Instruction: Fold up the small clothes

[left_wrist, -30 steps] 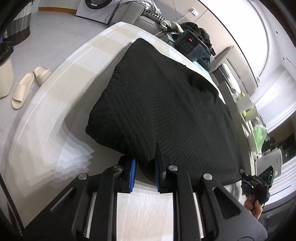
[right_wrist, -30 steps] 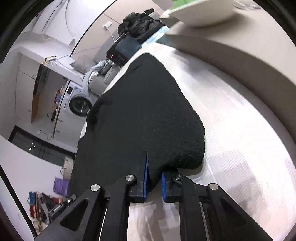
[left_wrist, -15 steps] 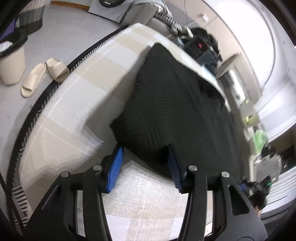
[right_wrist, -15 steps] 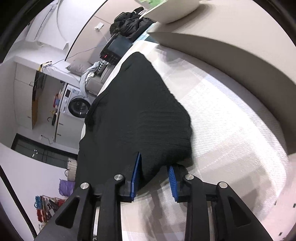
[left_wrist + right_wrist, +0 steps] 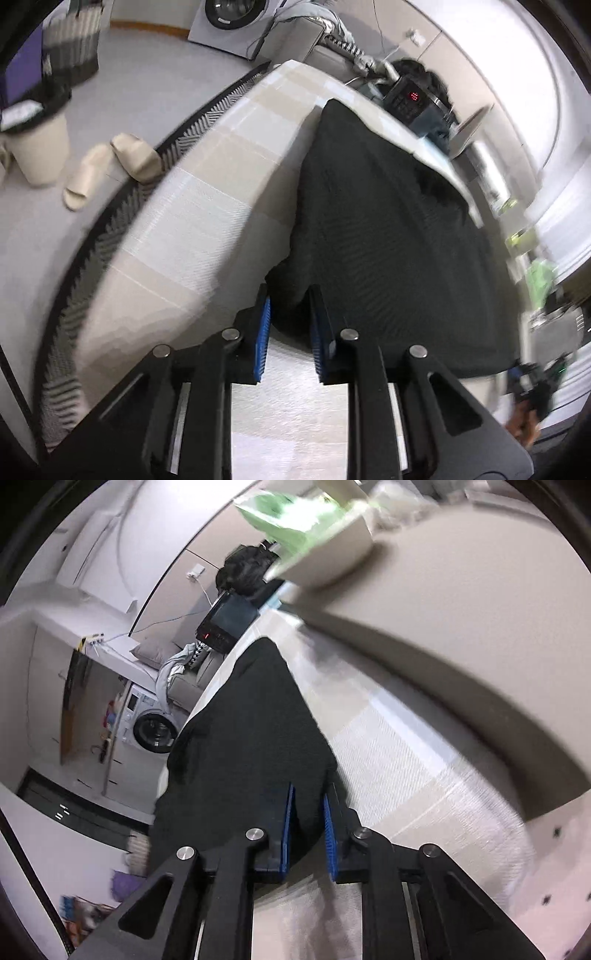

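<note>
Left gripper point(image 5: 290, 308): we carry it pitched steeply downward, two black fingers with blue ribbed pads point(image 5: 263, 334) reaching forward from the linkage. Jaws narrow and closing; a fold of the black garment point(image 5: 388, 240) sits between them and the pads press on it.

Right gripper point(image 5: 308, 808): same build, also angled down. Jaws narrow and closing, blue pads point(image 5: 287, 823) bearing on a near corner of the same cloth.

Hand point(image 5: 522, 424): in the left wrist view we see part of it at the lower right edge, blurred, wrapped round the other gripper's dark body; fingers cannot be told apart.
</note>
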A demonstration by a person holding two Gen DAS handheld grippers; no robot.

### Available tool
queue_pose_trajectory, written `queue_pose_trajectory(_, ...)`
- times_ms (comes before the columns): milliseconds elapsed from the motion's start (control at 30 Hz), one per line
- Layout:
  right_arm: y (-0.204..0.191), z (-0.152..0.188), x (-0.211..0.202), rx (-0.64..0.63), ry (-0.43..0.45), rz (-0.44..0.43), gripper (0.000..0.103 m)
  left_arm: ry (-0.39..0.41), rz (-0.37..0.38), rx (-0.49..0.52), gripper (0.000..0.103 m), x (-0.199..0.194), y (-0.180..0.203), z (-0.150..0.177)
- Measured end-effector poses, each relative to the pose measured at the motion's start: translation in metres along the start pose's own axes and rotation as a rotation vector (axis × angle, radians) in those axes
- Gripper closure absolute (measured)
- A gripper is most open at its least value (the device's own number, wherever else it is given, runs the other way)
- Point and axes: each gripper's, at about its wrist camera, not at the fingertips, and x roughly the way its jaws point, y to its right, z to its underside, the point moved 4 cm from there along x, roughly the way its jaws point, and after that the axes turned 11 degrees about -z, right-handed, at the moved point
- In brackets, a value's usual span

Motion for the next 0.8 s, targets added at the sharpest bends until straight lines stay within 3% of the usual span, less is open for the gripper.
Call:
queue_pose_trajectory(100, 0.007, -0.003, 0.003, 0.012, -0.018, 0.014, 0.088, 0.037, -0.103, 0.046, 0.077, -0.001, 0.005, 0.001)
queue_pose_trajectory(200, 0.014, -0.008, -0.002, 0.026, -0.012, 0.022, 0.086, 0.071, -0.141, 0.096, 0.076, -0.008, 0.013, 0.0)
queue_pose_trajectory(267, 0.01, -0.012, -0.009, 0.001, 0.006, 0.04, 0.082, 0.091, -0.151, 0.11, 0.069, -0.013, 0.016, 0.0)
queue_pose_trajectory(333, -0.001, -0.014, -0.013, -0.046, 0.008, 0.049, 0.07, 0.111, -0.143, 0.115, 0.052, -0.019, 0.019, 0.0)
queue_pose_trajectory(500, -0.039, -0.007, -0.005, -0.216, -0.039, 0.05, 0.053, 0.155, -0.115, 0.157, 0.025, -0.04, 0.032, 0.006)
queue_pose_trajectory(633, -0.067, 0.009, 0.018, -0.332, -0.097, 0.046, 0.026, 0.166, -0.056, 0.186, 0.019, -0.047, 0.05, 0.009)
queue_pose_trajectory(800, -0.097, 0.03, 0.051, -0.462, -0.155, 0.046, 0.016, 0.172, -0.02, 0.262, 0.005, -0.047, 0.083, 0.013)
